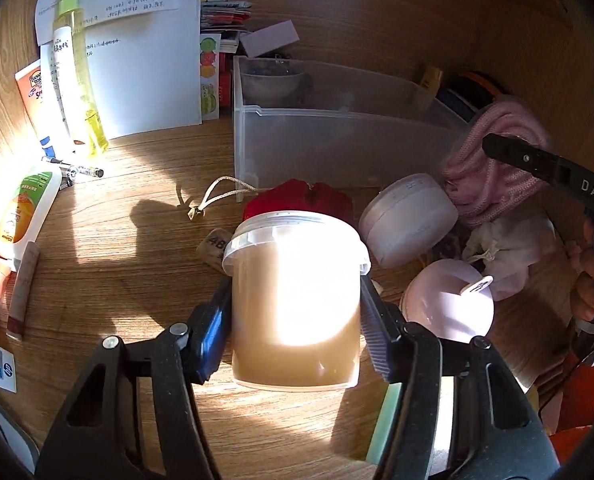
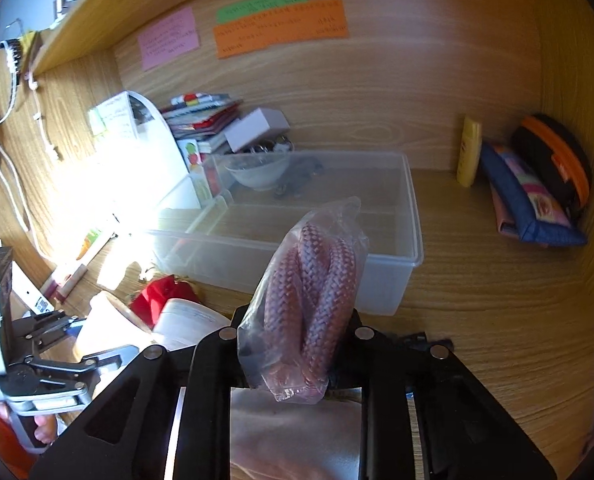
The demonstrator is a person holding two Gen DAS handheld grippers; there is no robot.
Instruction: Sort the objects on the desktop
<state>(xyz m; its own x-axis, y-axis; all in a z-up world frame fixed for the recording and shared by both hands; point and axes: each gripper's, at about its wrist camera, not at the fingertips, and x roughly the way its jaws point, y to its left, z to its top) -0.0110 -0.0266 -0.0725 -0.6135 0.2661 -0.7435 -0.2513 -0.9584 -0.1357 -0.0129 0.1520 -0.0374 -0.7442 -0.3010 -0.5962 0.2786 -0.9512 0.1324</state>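
Sorting barely begun: right gripper (image 2: 297,360) jaws clamp bagged rope (image 2: 313,292), left gripper (image 1: 297,328) jaws straddle tub (image 1: 295,300) w/ contact unclear, bin (image 2: 413,216) near empty, bench clutter remains.

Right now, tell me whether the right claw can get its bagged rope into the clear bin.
Probably yes. The right claw is shut on the bagged rope, and the clear bin sits just beyond it, open-topped, its near half bare. Nothing stands between them.

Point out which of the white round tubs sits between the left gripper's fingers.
The tall beige-filled tub; the squat white one lies tilted to its right, outside the left gripper.
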